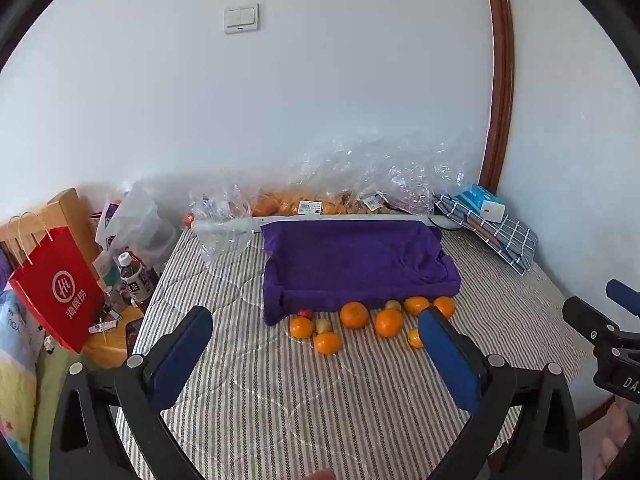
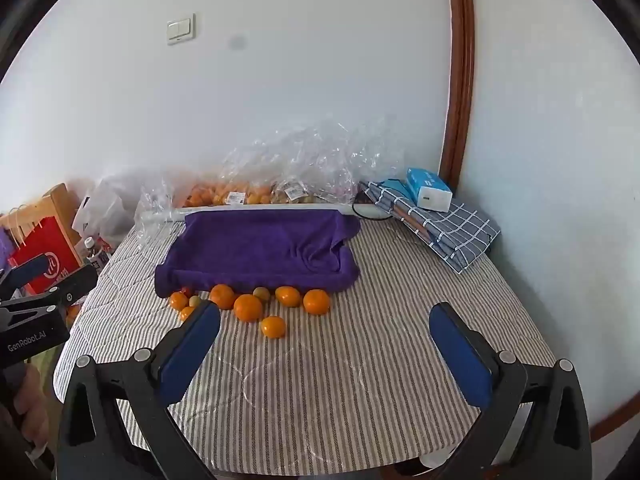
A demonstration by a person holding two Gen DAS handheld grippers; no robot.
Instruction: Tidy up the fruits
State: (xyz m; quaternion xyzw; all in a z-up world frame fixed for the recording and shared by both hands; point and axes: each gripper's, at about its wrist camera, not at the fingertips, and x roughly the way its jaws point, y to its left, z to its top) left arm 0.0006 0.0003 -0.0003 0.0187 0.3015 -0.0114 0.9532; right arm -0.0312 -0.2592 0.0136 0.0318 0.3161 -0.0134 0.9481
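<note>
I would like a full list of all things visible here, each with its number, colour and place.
oranges: about seven, orange, loose before the towel
small fruits: at least two yellow-green, one red, among the oranges
towel: one, purple, mid-table
striped cloth: one, grey-white, covering table
plastic bags: several, clear, by the wall, holding orange fruit
tissue pack: one, blue-white, on checked cloth
paper bag: one, red, left
bottle: one, left
light switch: one, white, wall
left gripper: open
right gripper: open
</note>
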